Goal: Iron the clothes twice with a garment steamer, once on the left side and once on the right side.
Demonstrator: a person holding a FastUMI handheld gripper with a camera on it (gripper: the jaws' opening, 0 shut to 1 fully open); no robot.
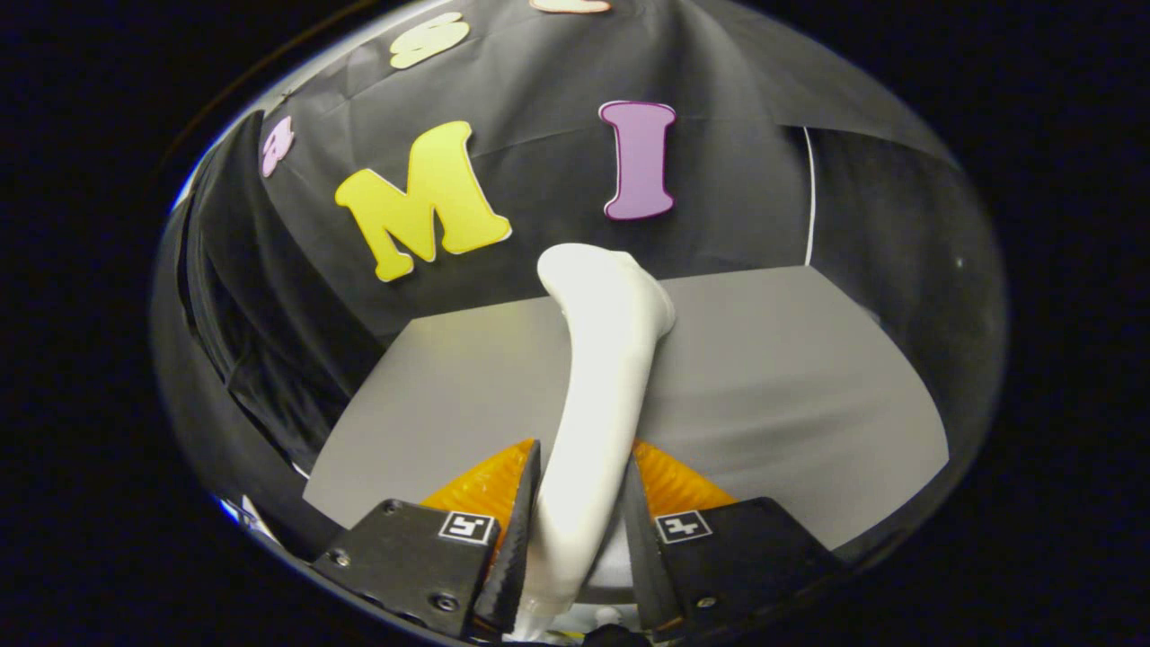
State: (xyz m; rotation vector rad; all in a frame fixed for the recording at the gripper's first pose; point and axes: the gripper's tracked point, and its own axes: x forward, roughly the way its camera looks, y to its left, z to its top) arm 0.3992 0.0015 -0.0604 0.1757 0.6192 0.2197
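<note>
Steamer (597,377): your gripper (579,503) pinches its white handle between both fingers, and its long axis runs straight ahead from them, head lifted over the grey table (791,395). You have no garment visible ahead yet.

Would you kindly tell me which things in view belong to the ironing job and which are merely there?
Belonging to the job:
- white garment steamer, clamped between the jaws
- gripper, shut on its handle

Merely there:
- grey tabletop
- black cloth wall
</note>
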